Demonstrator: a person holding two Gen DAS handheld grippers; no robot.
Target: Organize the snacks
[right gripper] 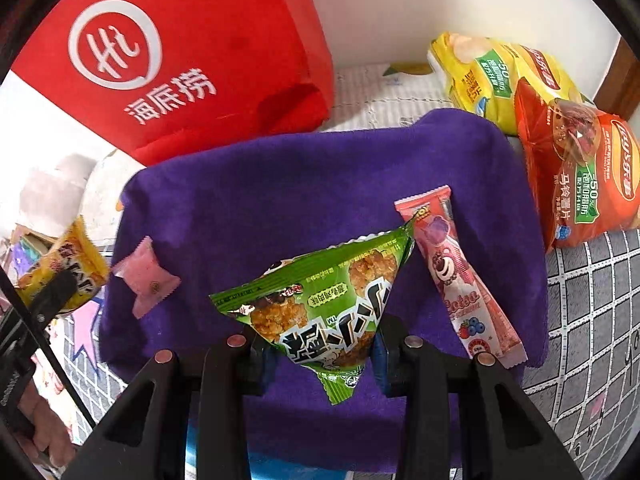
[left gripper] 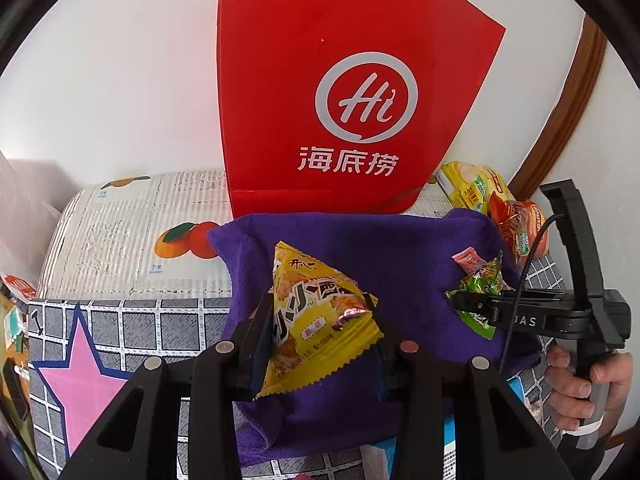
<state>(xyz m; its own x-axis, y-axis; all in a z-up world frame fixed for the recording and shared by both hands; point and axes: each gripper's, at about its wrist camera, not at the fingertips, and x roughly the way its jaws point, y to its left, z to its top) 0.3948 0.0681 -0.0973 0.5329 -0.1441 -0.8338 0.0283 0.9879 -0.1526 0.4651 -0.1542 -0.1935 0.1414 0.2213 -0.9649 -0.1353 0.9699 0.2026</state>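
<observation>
My left gripper point(left gripper: 320, 344) is shut on a yellow triangular snack packet point(left gripper: 320, 312), held above the purple cloth point(left gripper: 400, 248). My right gripper point(right gripper: 320, 350) is shut on a green triangular snack packet point(right gripper: 320, 300) over the same purple cloth point(right gripper: 320, 184). In the left wrist view the right gripper point(left gripper: 466, 304) shows at the right with the green packet point(left gripper: 480, 284) in it. The right wrist view has the left gripper point(right gripper: 52, 292) with the yellow packet point(right gripper: 64, 268) at the left edge. A long pink wafer stick packet point(right gripper: 460, 280) and a small pink candy point(right gripper: 146, 276) lie on the cloth.
A red paper bag point(left gripper: 344, 92) stands against the white wall behind the cloth. A yellow chip bag point(right gripper: 488, 76) and an orange chip bag point(right gripper: 580, 176) lie at the back right. A person's hand point(left gripper: 580, 384) grips the right handle. The table has a grid-patterned cover point(right gripper: 592, 300).
</observation>
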